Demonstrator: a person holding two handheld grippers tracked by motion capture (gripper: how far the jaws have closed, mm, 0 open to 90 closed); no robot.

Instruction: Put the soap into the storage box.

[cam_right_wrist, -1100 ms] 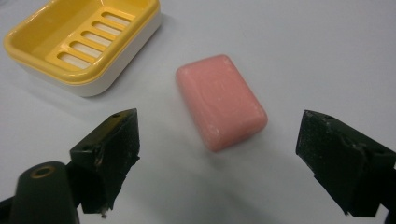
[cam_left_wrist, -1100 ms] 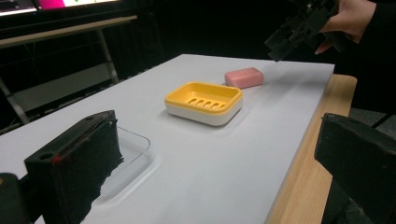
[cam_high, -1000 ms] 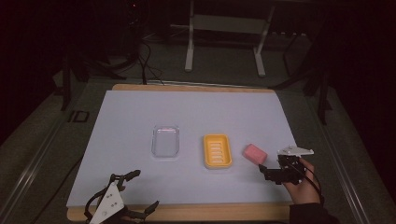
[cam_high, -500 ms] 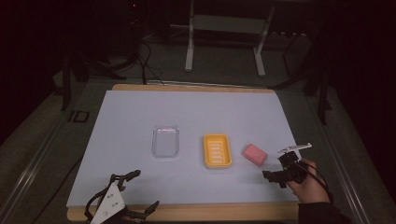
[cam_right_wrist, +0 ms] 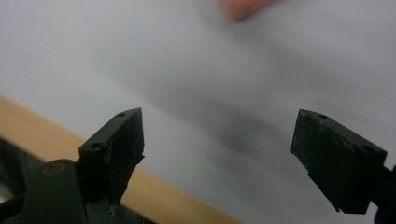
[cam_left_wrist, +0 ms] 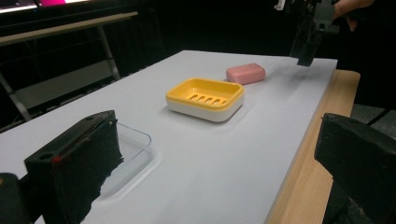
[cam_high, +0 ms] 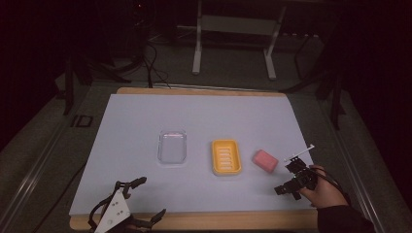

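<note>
A pink soap bar (cam_high: 265,160) lies on the white tabletop (cam_high: 243,116), just right of a yellow soap dish (cam_high: 227,157). A clear plastic tray (cam_high: 172,147) sits left of the dish. My right gripper (cam_high: 286,178) is held in a hand near the front right, a little short of the soap. It is open and its jaws have just been closing, with nothing between them (cam_right_wrist: 219,135). The soap (cam_right_wrist: 243,7) is a pink blur at the top of the right gripper view. My left gripper (cam_high: 149,198) rests open at the front left edge, looking across at the tray (cam_left_wrist: 135,149), dish (cam_left_wrist: 205,95) and soap (cam_left_wrist: 245,73).
The table's wooden front edge (cam_high: 218,221) runs under both grippers. Metal stand legs (cam_high: 197,43) and cables lie on the dark floor behind the table. The right gripper (cam_left_wrist: 310,37) hangs above the far end in the left gripper view.
The right gripper has turned slightly in the hand while staying in much the same place. The left gripper, soap, dish and tray have not moved.
</note>
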